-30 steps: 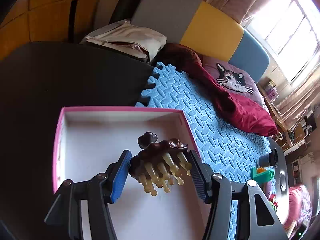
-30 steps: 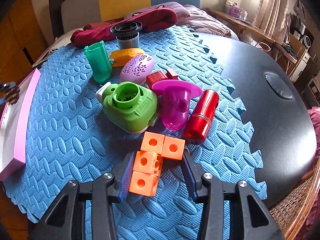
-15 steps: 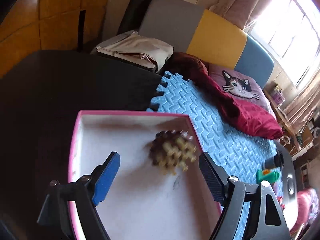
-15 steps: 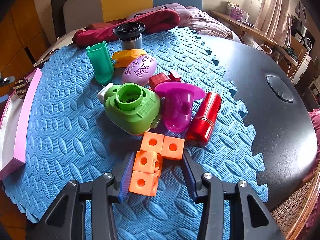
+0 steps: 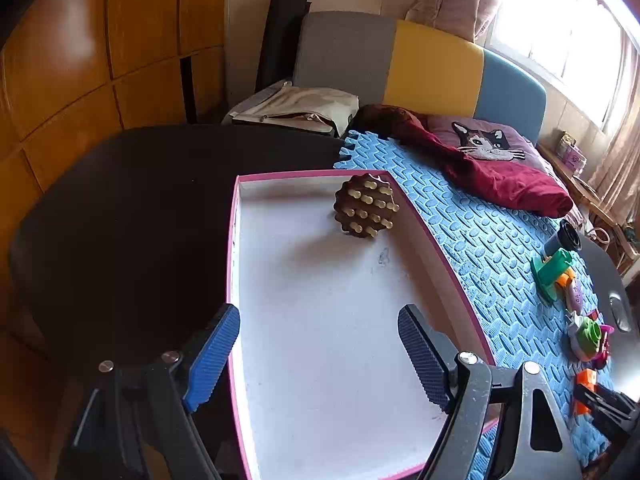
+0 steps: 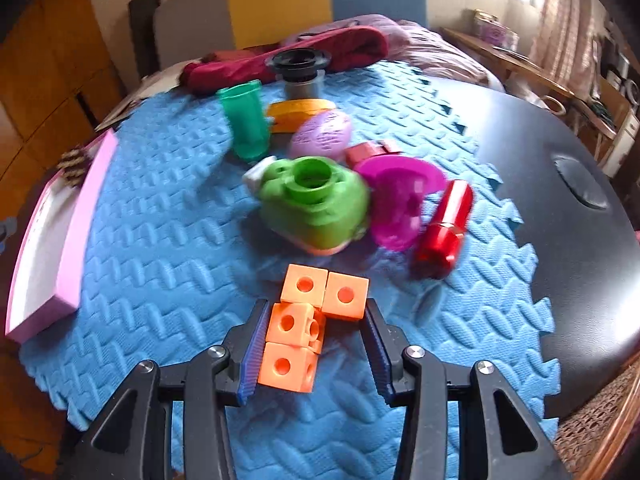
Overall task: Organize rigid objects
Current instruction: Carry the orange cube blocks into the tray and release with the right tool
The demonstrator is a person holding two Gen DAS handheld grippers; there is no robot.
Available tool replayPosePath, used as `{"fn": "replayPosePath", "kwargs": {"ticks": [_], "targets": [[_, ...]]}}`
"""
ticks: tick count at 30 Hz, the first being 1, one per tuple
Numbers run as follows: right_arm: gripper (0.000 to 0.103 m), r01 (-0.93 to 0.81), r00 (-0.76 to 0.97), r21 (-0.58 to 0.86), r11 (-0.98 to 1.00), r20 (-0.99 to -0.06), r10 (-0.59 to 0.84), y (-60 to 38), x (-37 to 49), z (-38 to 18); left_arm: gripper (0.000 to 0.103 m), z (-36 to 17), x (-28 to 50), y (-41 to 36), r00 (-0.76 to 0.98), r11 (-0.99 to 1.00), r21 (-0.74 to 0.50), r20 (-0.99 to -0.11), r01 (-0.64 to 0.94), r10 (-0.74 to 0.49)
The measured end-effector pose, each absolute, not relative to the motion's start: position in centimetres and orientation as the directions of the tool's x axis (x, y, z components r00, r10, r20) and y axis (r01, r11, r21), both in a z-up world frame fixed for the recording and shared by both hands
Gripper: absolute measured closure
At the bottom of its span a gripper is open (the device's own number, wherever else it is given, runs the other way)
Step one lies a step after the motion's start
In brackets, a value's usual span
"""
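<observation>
A: Where is the brown massage brush [image 5: 366, 210]?

B: It lies in the far right corner of the pink box [image 5: 236, 264], pegs up, close to the right wall; the white floor of the box around it is bare.

A: And the left gripper [image 5: 318, 356]?

B: Its jaws stand wide apart and grip nothing; they hover over the near part of the box, well apart from the brush.

A: What does the right gripper [image 6: 316, 354] do?

B: Its jaws are closed on the orange cube block [image 6: 310, 320]; the left pad presses the lower cubes; on the right side I cannot tell if the pad touches.

A: What is around it?

B: Beyond the block, on the blue foam mat [image 6: 168, 240], lie a green toy [image 6: 314, 204], a magenta cup [image 6: 398, 200] on its side and a red cylinder [image 6: 444, 230]; farther stand a green tumbler [image 6: 246, 120], a lilac oval case [image 6: 320, 134] and a black-lidded jar [image 6: 300, 70]; the mat covers a dark desk [image 6: 580, 240]; the pink box sits at the left edge of the mat.
</observation>
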State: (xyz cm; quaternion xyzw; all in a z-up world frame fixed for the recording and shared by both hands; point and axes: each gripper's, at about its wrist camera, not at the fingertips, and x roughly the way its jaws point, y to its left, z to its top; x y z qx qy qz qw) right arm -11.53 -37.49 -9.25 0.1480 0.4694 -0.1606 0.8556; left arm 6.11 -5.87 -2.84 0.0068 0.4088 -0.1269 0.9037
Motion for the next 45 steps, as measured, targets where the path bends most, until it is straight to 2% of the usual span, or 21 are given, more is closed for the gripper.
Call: {"fn": "replayPosePath", "kwargs": {"ticks": [8,14,27,31,39,45], "targets": [[0.058,0.275,0.539,0.132,0.952,-0.841,-0.039,-33.2,-8.8,-8.5,0.021,-2.3,4.6,-5.6,0.648,0.967,-0.075,-0.73,0.241,-0.219],[0.058,0.165,0.594,0.17,0.972,-0.803,0.04,-30.4,-5.9,-5.9,0.021,-2.3,4.2,-5.1,0.645,0.97,-0.072,-0.735,0.23,-0.208],[0.058,-0.091,0.633,0.175,0.98,-0.75,0.192,-22.0,3.6,-2.5,0.021,-2.5,4.2,-1.2,0.661,0.984,-0.118,-0.729,0.134,-0.177],[0.057,-0.13,0.618,0.162,0.978,-0.759,0.208,-20.0,7.1,-3.0,0.021,-3.0,4.4,-0.5,0.652,0.984,-0.126,-0.738,0.123,-0.176],[0.057,-0.127,0.563,0.086,0.988,-0.814,0.143,-18.5,12.3,-6.7,0.021,-4.0,4.8,-0.2,0.634,0.985,-0.129,-0.753,0.117,-0.174],[0.055,-0.098,0.565,0.142,0.985,-0.807,0.172,-19.7,12.0,-6.9,0.021,-4.4,4.9,-0.5,0.634,0.985,-0.12,-0.754,0.123,-0.171]]}}
